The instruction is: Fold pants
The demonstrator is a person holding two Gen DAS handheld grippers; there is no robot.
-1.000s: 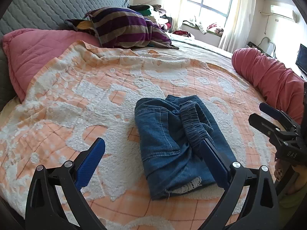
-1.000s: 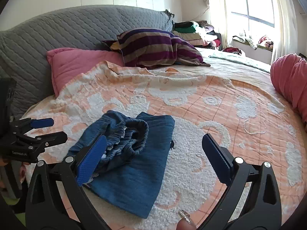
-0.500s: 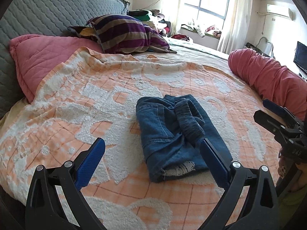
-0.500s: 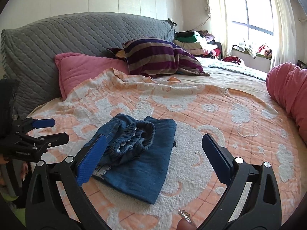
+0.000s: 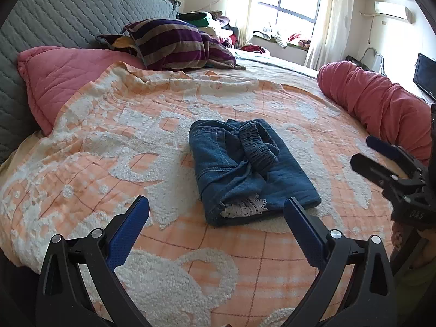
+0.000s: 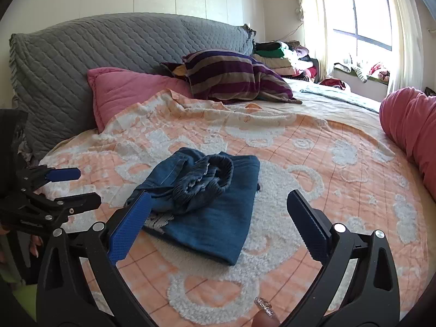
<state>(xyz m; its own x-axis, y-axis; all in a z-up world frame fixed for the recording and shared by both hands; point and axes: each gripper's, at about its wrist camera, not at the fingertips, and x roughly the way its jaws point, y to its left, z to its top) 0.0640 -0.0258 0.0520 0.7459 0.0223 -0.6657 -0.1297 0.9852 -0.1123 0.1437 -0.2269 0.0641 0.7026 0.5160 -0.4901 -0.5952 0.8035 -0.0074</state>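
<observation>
The blue denim pants point(image 5: 245, 169) lie folded in a compact bundle on the orange and white bedspread point(image 5: 109, 141), the elastic waistband bunched on top; they also show in the right wrist view point(image 6: 209, 204). My left gripper point(image 5: 216, 227) is open and empty, held back from the near end of the bundle. My right gripper point(image 6: 218, 223) is open and empty, also held back from it. Each gripper shows in the other's view: the right one point(image 5: 381, 158) and the left one point(image 6: 73, 188), both with jaws apart.
A pink pillow point(image 5: 65, 81) and a striped purple pillow point(image 5: 174, 43) lie against the grey quilted headboard point(image 6: 109, 54). A rolled pink quilt point(image 5: 381, 103) lies along the bed's right side. Piled clothes point(image 6: 278, 54) sit near the window.
Both grippers have pulled back from the folded pants, so the bundle looks smaller and farther away. The pants lie still. Both grippers stayed open.
</observation>
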